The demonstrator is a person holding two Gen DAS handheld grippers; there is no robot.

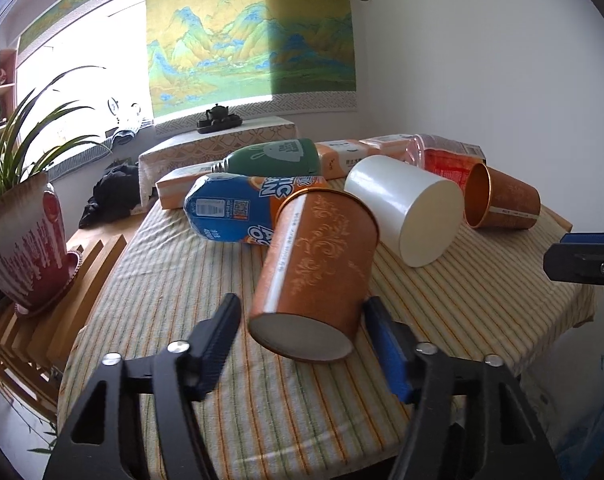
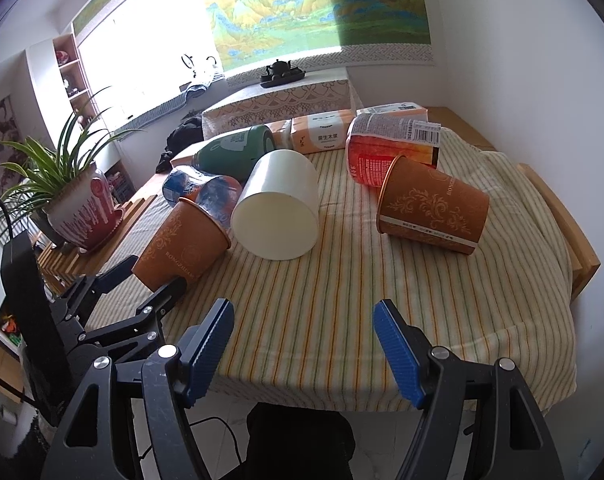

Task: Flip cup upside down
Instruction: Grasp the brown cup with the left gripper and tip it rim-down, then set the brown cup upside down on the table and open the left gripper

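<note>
An orange paper cup (image 1: 317, 272) lies on its side on the striped tablecloth (image 1: 206, 280), base toward me. My left gripper (image 1: 302, 312) is open, its fingers on either side of the cup's base, with a gap on the left side. The same cup (image 2: 182, 240) and the left gripper (image 2: 150, 276) show in the right wrist view. A white cup (image 1: 409, 208) (image 2: 280, 208) lies on its side beside it. A second orange cup (image 1: 501, 200) (image 2: 433, 208) lies on its side at the right. My right gripper (image 2: 303, 316) is open and empty above the table's near edge.
A blue bottle (image 1: 230, 208), a green bottle (image 1: 274, 158), tissue packs (image 2: 321, 134) and a red-labelled package (image 2: 381, 148) lie at the back of the table. A potted plant (image 1: 22, 232) stands on a slatted stand at the left. A patterned box (image 2: 282, 104) is behind.
</note>
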